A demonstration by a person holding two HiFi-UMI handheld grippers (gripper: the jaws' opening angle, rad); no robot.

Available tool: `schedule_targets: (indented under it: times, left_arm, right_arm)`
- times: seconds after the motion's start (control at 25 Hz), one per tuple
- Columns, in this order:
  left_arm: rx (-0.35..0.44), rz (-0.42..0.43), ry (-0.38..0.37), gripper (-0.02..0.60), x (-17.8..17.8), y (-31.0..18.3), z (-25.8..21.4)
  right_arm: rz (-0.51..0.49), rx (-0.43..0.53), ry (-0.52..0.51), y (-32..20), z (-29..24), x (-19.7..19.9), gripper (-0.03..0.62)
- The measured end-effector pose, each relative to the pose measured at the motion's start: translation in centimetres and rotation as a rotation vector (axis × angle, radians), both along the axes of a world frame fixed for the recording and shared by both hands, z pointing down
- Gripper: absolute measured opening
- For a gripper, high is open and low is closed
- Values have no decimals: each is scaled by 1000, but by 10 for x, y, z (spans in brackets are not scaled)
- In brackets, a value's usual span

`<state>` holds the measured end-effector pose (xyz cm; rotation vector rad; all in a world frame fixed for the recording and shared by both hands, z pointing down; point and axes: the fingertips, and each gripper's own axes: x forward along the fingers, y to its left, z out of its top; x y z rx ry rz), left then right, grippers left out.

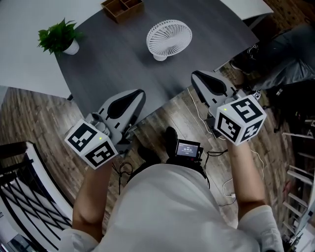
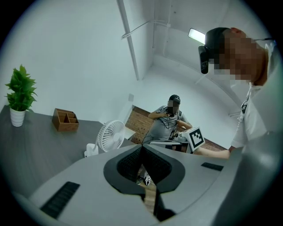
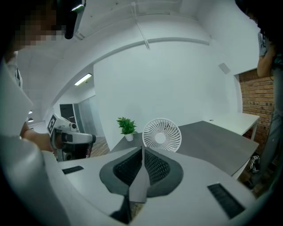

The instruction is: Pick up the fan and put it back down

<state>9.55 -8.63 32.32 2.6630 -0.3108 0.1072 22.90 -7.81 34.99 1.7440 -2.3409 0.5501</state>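
1. The fan (image 1: 169,38) was seen standing upright on the dark counter (image 1: 108,69), well back from the near edge, its round white grille tilted upward.
2. The left tongs (image 1: 140,94) were held at the counter's near edge, well apart from the fan; in the left gripper view their jaws were pressed together with nothing pinched between them.
3. The right tongs (image 1: 197,75) were held just off the near edge, over the wooden floor (image 1: 39,118), also clear of the fan; in the right gripper view their jaws were likewise closed on nothing.
4. A potted plant (image 1: 61,38) was placed by the counter's left edge.
5. A wooden tray (image 1: 123,7) with compartments was set toward the far edge, to the left of the fan.
6. A small lit screen (image 1: 188,148) was worn at the person's waist.
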Motion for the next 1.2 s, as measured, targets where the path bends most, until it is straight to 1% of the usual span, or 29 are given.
schedule_targets:
  times: [0.16, 0.36, 0.68, 0.92, 1.2]
  left_arm:
    - [-11, -15, 15, 11, -12, 9, -3]
    - [-25, -29, 23, 11, -27, 19, -1]
    - [-22, -42, 36, 11, -51, 35, -8]
    - [-26, -61, 44, 11, -69, 45, -14]
    - [-30, -66, 22, 11, -82, 54, -6]
  right_arm:
    - [7, 4, -1, 10, -5, -6, 25]
    - [5, 32, 38, 24, -16, -17, 25]
    - [7, 40, 31, 47, -23, -35, 18]
    - [22, 18, 21, 61, -18, -45, 14]
    - [26, 3, 23, 77, -15, -55, 14]
